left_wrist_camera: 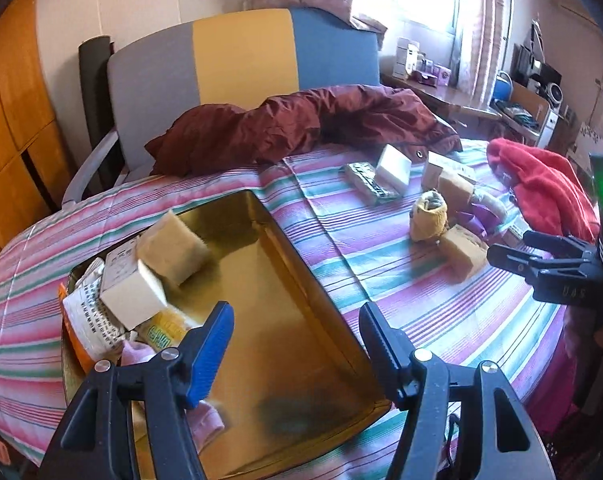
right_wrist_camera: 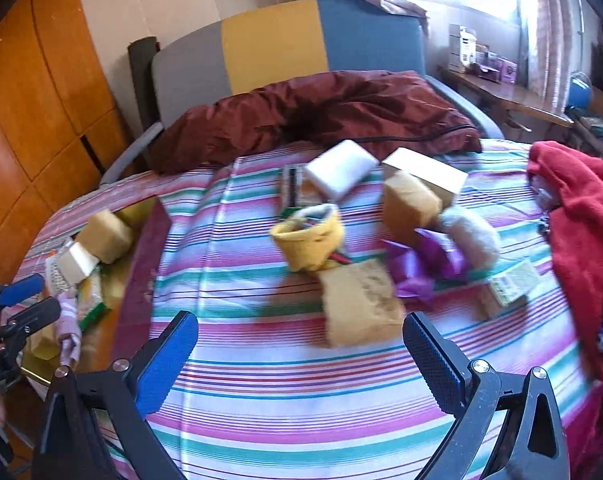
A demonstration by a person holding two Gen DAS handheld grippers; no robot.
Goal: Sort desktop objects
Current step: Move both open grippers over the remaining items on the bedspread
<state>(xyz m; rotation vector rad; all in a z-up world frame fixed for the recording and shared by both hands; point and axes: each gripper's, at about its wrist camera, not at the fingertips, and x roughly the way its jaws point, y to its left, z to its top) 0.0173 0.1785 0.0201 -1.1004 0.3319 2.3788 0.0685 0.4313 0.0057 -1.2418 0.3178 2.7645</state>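
Over the gold tray (left_wrist_camera: 285,280) on the striped bed (left_wrist_camera: 381,280), we are holding our left claw (left_wrist_camera: 297,344) spread and empty. At the tray's far-left end, a tan sponge (left_wrist_camera: 173,248) and a white box (left_wrist_camera: 131,292) are sitting atop packets. To the right, we are holding our right claw (right_wrist_camera: 301,356) spread wide and empty over the sheet, near another sponge (right_wrist_camera: 359,304). Beyond it, a yellow sock (right_wrist_camera: 307,244), purple wrapper (right_wrist_camera: 421,268) and boxes (right_wrist_camera: 425,174) are lying loose.
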